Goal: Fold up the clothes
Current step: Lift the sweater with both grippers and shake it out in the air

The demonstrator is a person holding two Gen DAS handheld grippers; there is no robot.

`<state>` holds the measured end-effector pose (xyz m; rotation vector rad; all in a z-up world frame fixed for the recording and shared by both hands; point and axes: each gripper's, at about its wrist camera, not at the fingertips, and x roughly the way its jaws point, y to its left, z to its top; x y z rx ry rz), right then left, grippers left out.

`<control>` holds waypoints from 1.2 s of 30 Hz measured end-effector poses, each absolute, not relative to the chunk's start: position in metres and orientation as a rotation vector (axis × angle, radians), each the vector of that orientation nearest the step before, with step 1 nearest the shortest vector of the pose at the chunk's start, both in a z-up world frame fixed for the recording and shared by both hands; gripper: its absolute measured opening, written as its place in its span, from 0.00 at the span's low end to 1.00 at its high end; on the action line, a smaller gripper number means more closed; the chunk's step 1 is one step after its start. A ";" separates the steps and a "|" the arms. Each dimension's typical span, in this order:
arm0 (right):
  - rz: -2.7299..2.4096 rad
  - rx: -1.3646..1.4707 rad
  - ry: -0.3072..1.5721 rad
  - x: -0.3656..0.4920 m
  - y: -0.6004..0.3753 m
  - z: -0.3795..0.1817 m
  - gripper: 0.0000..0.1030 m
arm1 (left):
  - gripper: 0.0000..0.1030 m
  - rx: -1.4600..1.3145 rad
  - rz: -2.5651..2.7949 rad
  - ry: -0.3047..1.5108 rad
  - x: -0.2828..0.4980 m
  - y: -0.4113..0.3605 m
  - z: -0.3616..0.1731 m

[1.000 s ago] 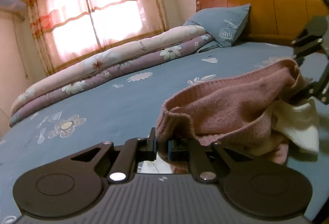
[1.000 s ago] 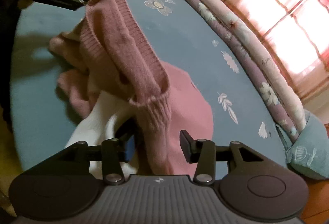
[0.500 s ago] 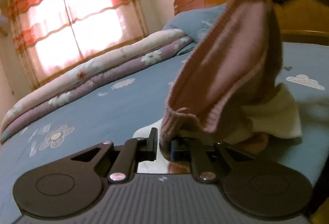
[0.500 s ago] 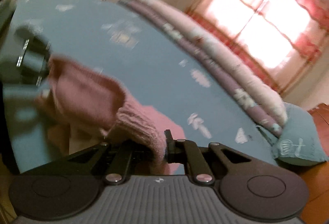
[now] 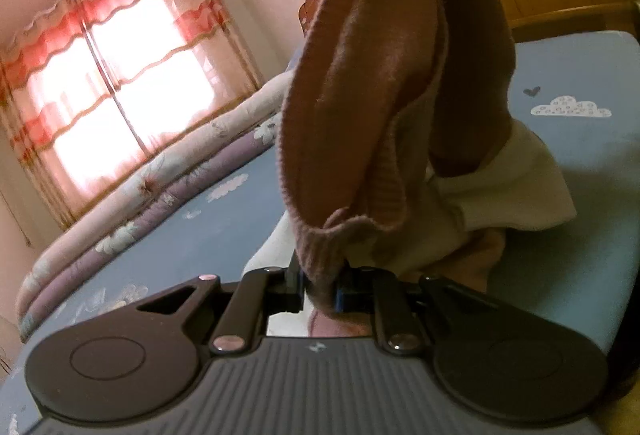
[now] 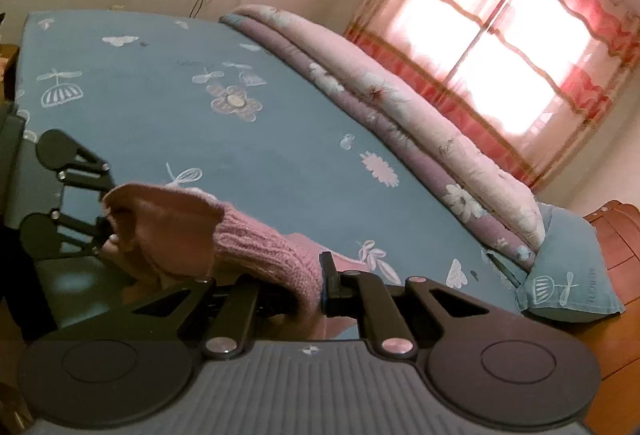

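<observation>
left gripper (image 5: 320, 289) clamped on pink sweater (image 5: 360, 83) hem, fabric rising above it; right gripper (image 6: 308, 287) pinching sweater's ribbed edge; blue bed sheet (image 6: 256, 151) beyond

A wide bed covered by a blue sheet printed with white flowers and clouds (image 6: 280, 155) carried everything. Along its far side, below the window, lay a long folded quilt in pink and mauve with a floral pattern (image 6: 400, 103). A blue pillow (image 6: 568, 275) rested at the headboard end, touching the quilt. A crumpled pink knitted sweater with a cream part (image 5: 516, 187) partly rested on the sheet.
</observation>
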<state>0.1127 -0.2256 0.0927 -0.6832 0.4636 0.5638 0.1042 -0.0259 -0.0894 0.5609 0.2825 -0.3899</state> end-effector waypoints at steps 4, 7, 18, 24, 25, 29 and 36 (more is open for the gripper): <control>0.560 -0.675 0.509 0.111 -0.227 0.088 0.11 | 0.06 0.425 -0.430 0.355 0.113 -0.018 -0.078; 0.564 -0.655 0.555 0.111 -0.233 0.081 0.11 | 0.06 0.348 -0.441 0.383 0.117 -0.004 -0.065; 0.584 -0.617 0.616 0.091 -0.235 0.071 0.12 | 0.05 0.298 -0.351 0.311 0.113 0.042 0.010; 0.600 -0.500 0.657 0.086 -0.241 0.097 0.12 | 0.05 0.383 -0.343 0.261 0.089 0.036 0.054; 0.605 -0.484 0.651 0.084 -0.242 0.103 0.12 | 0.05 0.384 -0.344 0.254 0.084 0.036 0.061; 0.613 -0.429 0.612 0.076 -0.246 0.131 0.11 | 0.05 0.396 -0.332 0.218 0.075 0.038 0.089; 0.578 -0.386 0.497 0.069 -0.247 0.184 0.11 | 0.05 0.392 -0.292 0.172 0.074 0.037 0.132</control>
